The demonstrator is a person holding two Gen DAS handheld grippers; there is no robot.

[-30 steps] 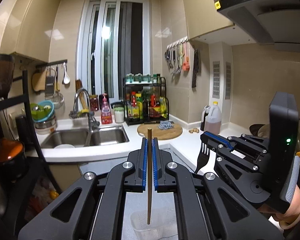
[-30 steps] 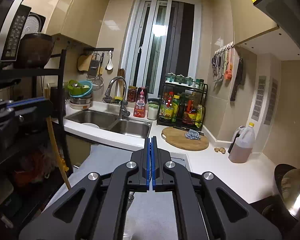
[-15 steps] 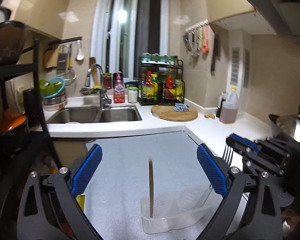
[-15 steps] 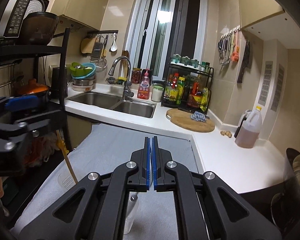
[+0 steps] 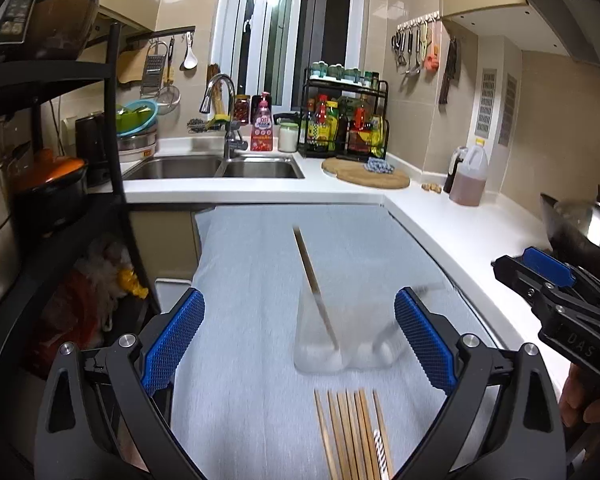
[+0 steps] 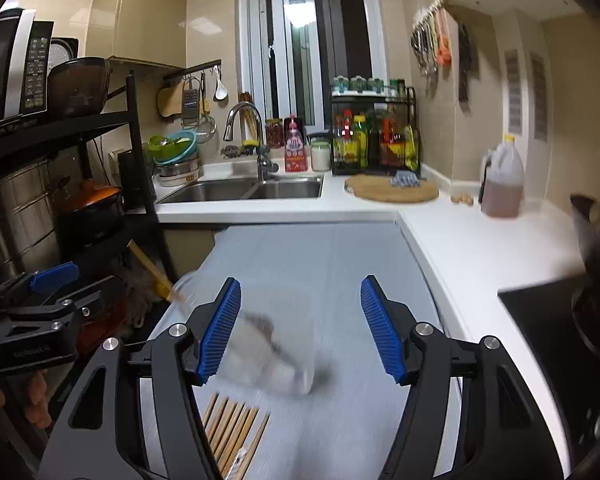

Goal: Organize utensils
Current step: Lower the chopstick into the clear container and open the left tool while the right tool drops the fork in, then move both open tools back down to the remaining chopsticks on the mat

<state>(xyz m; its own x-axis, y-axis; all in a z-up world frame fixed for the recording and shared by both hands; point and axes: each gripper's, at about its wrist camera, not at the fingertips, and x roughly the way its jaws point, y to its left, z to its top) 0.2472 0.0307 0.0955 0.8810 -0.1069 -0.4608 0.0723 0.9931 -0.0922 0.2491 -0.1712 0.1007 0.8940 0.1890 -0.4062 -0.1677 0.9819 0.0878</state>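
Note:
A clear plastic holder (image 5: 340,332) stands on the grey mat (image 5: 252,280); it also shows, blurred, in the right wrist view (image 6: 272,348). One wooden chopstick (image 5: 314,284) leans in it, tilted back and left. Several more chopsticks (image 5: 352,432) lie in a row on the mat in front of it, also in the right wrist view (image 6: 232,432). My left gripper (image 5: 296,340) is open and empty, just before the holder. My right gripper (image 6: 300,328) is open and empty above the holder; a blurred grey shape in the holder may be the fork.
The white counter (image 5: 452,224) runs along the right with an oil jug (image 5: 468,176), a wok (image 5: 580,228) and a round cutting board (image 5: 366,174). A double sink (image 5: 220,168) lies behind. A black shelf rack (image 5: 60,160) with pots stands at the left.
My left gripper opened and let the chopstick drop into the holder, where it tipped over. My right gripper, shut on a fork before, has opened. Both grippers pulled back.

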